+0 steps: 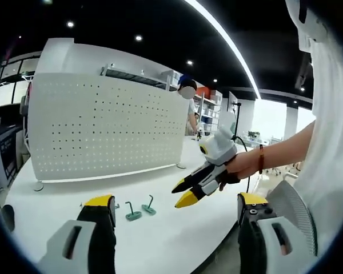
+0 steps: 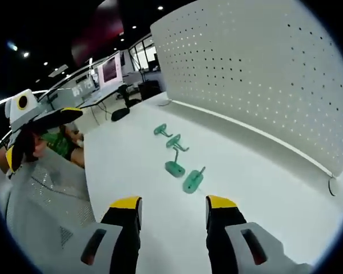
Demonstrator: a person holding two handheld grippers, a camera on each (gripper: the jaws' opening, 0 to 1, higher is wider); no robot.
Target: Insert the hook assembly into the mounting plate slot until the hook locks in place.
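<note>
Right gripper (image 2: 172, 212) jaws apart, empty, aimed at four green plastic hooks (image 2: 183, 161) lying just ahead on white table (image 2: 131, 171), likely approach. Left gripper (image 1: 174, 208) apart, waiting. White perforated pegboard (image 2: 263, 74) upright beyond.

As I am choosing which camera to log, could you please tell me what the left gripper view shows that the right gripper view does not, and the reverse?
Left gripper view: the right claw, open, held in a person's hand, and another person standing behind the panel.
Right gripper view: office desks with monitors in the background.
Both: the white perforated metal panel, the white tabletop and the small green plastic hooks lying loose on it.
</note>
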